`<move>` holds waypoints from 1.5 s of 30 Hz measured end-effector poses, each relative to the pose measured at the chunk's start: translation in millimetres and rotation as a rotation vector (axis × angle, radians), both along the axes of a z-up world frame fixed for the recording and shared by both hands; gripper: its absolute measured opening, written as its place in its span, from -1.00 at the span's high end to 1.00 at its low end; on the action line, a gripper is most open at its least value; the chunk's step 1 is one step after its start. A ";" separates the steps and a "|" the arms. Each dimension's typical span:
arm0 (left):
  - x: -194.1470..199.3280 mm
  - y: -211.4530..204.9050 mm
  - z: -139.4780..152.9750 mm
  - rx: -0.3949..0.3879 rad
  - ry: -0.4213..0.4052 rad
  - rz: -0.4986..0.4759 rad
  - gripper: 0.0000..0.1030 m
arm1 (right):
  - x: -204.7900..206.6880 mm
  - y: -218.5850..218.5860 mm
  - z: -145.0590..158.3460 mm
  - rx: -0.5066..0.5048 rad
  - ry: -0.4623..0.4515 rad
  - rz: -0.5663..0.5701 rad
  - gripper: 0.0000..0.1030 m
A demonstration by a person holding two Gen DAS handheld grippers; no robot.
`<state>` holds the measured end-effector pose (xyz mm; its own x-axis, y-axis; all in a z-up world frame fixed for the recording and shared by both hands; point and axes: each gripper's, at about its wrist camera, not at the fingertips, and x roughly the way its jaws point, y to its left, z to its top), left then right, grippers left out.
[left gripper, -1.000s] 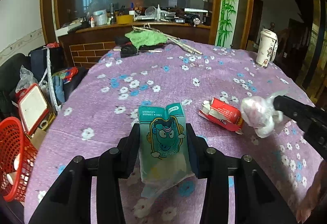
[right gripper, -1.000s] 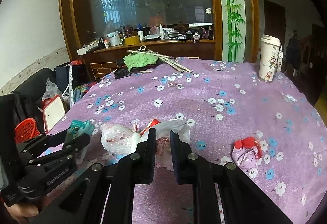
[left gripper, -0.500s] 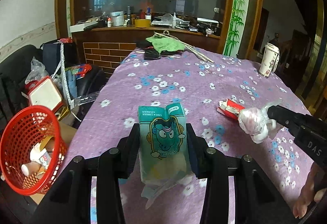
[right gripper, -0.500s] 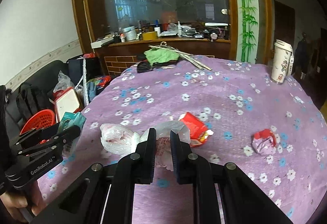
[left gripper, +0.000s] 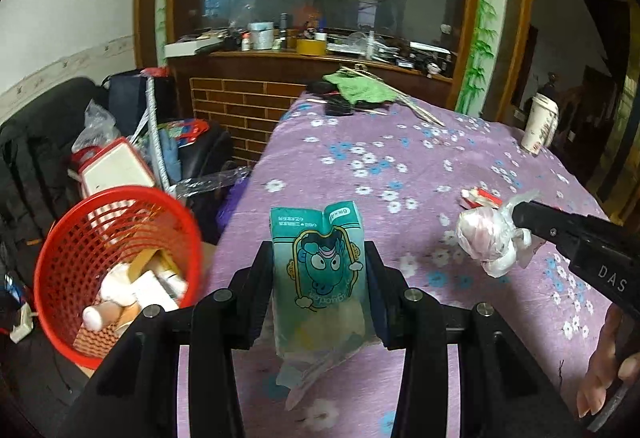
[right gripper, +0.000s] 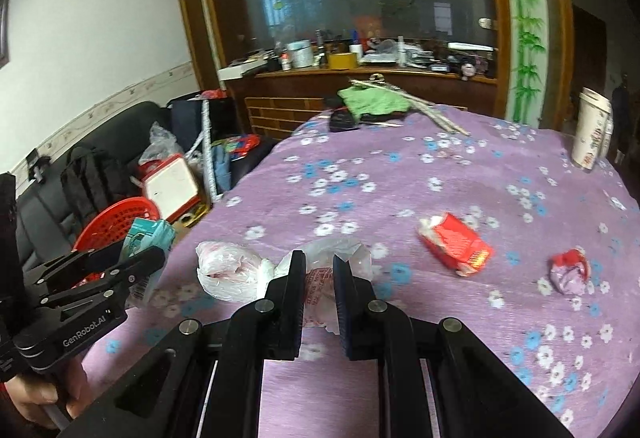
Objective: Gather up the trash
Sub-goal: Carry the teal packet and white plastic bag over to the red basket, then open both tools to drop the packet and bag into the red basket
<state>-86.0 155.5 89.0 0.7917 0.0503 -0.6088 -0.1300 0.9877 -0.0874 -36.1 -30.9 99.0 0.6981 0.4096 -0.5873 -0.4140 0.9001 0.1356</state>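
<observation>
My left gripper [left gripper: 318, 262] is shut on a teal cartoon-printed packet [left gripper: 320, 278], held above the table's left edge. The same left gripper [right gripper: 136, 256] and packet [right gripper: 146, 236] show at the left of the right wrist view. My right gripper [right gripper: 319, 266] is shut on a knotted white plastic bag [right gripper: 236, 270], whose bundle hangs to the left of the fingers. In the left wrist view the bag [left gripper: 486, 238] hangs from the right gripper [left gripper: 520, 216]. A red mesh basket [left gripper: 60, 250] holding trash stands on the floor left of the table.
On the purple flowered tablecloth [right gripper: 400, 174] lie a red carton [right gripper: 456, 244] and a crumpled red-and-pink wrapper [right gripper: 568, 270]. A tall paper cup [right gripper: 592, 130] stands far right. Green cloth and sticks [right gripper: 376, 100] lie at the far edge. Bags and a sofa [right gripper: 100, 158] crowd the left.
Both grippers have moved left toward the table's edge with their loads. The red basket has come much further into the left wrist view, and the red carton has dropped back to the right.
</observation>
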 end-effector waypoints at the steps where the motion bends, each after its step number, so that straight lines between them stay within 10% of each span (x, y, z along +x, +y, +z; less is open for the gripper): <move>1: -2.9 9.8 1.2 -0.005 -0.004 0.021 0.20 | -0.1 7.6 0.9 0.001 0.002 0.013 0.70; 21: -36.1 154.8 -6.5 -0.020 0.007 0.288 0.19 | 7.0 168.4 7.4 -0.003 0.041 0.245 0.70; 45: -31.6 190.6 -29.7 -0.057 0.037 0.344 0.03 | 40.0 249.9 -19.2 -0.007 0.130 0.274 0.60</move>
